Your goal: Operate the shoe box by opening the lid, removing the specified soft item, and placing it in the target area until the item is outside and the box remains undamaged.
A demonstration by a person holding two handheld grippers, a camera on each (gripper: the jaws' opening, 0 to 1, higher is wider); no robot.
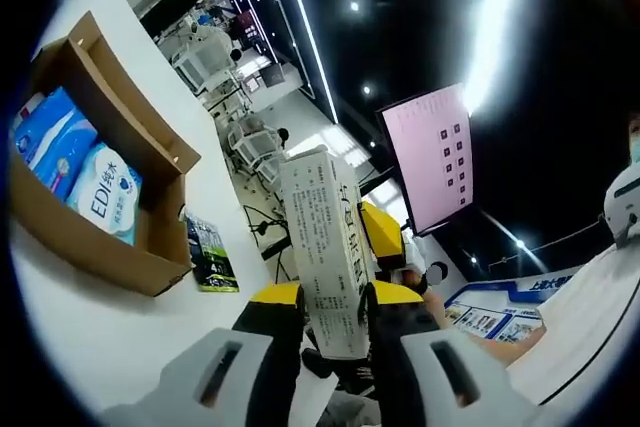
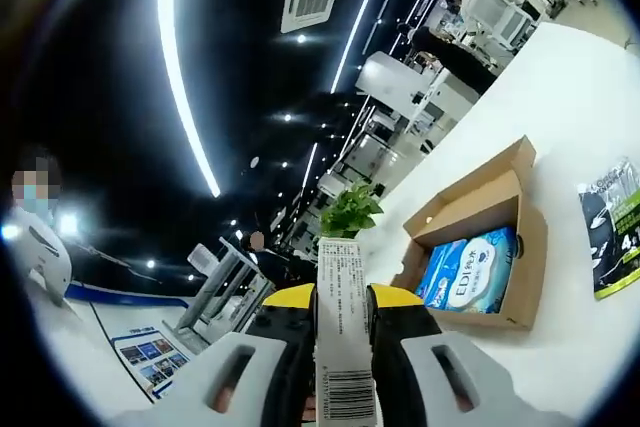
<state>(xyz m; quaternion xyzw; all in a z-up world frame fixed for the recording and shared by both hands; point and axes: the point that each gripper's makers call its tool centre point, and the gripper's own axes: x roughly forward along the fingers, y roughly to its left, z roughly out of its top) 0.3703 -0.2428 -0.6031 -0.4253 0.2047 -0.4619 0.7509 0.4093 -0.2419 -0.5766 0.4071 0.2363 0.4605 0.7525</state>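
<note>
Brown cardboard, the open shoe box (image 1: 95, 197) sits on the white desk (image 1: 90, 327), flaps spread, with blue and white soft packs (image 1: 75, 167) still lying inside it. In the right gripper view the same shoe box (image 2: 500, 237) lies beyond the jaws, the soft packs (image 2: 470, 272) showing through its open top. A dark green and black flat packet (image 1: 210, 255) lies on the desk just beside the box; in the right gripper view the flat packet (image 2: 612, 227) is near the box, apart from it.

The left tool (image 1: 335, 317) is clamped on a white printed pack (image 1: 325, 247), held upright between its yellow-tipped jaws and lifted clear of the desk. The right tool (image 2: 343, 332) grips the same white printed pack (image 2: 343, 347), seen edge-on with a barcode at its lower end; it may be the narrow side of that pack, though the fisheye bend makes this uncertain. A yellow part of the other tool shows behind the pack in the left gripper view. A small green plant (image 2: 352, 212) stands beyond the box.
</note>
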